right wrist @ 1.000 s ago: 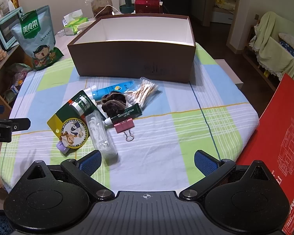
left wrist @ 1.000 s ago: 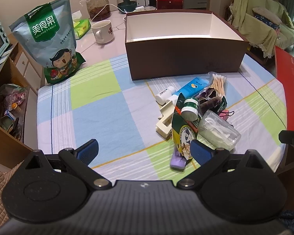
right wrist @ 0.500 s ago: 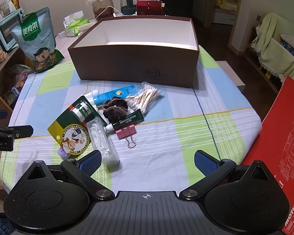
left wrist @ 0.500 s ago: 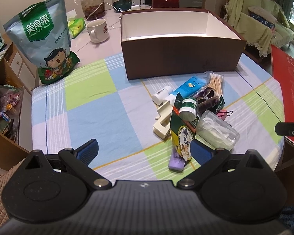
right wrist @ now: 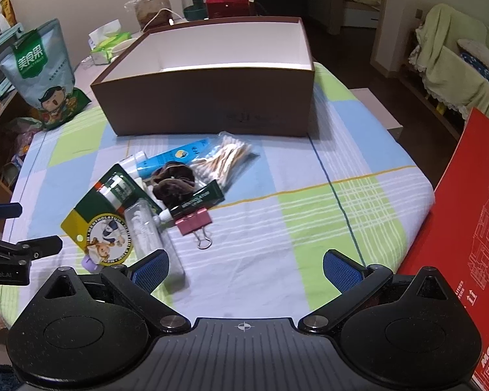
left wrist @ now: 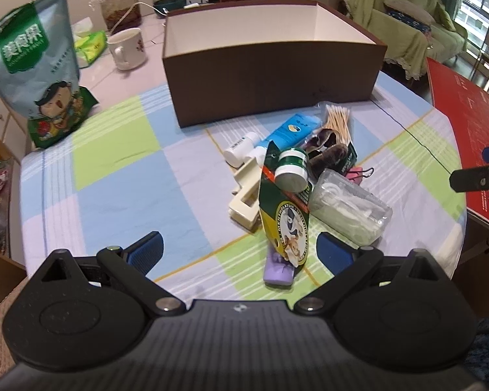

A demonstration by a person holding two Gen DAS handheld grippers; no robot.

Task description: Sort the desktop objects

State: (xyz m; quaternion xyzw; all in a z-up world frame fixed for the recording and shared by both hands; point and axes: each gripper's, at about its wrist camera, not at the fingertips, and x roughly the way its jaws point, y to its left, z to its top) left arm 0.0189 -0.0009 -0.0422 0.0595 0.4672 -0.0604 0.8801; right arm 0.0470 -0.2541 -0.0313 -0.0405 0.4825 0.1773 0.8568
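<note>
The small items were seen heaped together on the checked tablecloth (right wrist: 358,202), in front of the brown box (right wrist: 212,110), whose white inside showed nothing in either view; its floor was hidden by the near wall. Both grippers were held with jaws spread wide and nothing between them.

The heap lay ahead of the left gripper (left wrist: 241,247) and to its right, and ahead of the right gripper (right wrist: 246,265) and to its left. The Mentholatum card pack (left wrist: 283,215) was found nearest the left gripper, its long axis running almost straight away from the jaws, a purple tube (left wrist: 278,268) poking out at its near end. The clear plastic case (right wrist: 148,228) lay nearest the right gripper, its near end just by the left fingertip (right wrist: 150,268).

Further back were noted a blue tube (right wrist: 172,158), a bag of cotton swabs (right wrist: 225,159), a dark scrunchie (right wrist: 174,181), a green tube (right wrist: 195,202), a pink binder clip (right wrist: 194,223) and a cream clip (left wrist: 244,195). The objects overlapped, so a clean pinch on 1 item was judged awkward.
</note>
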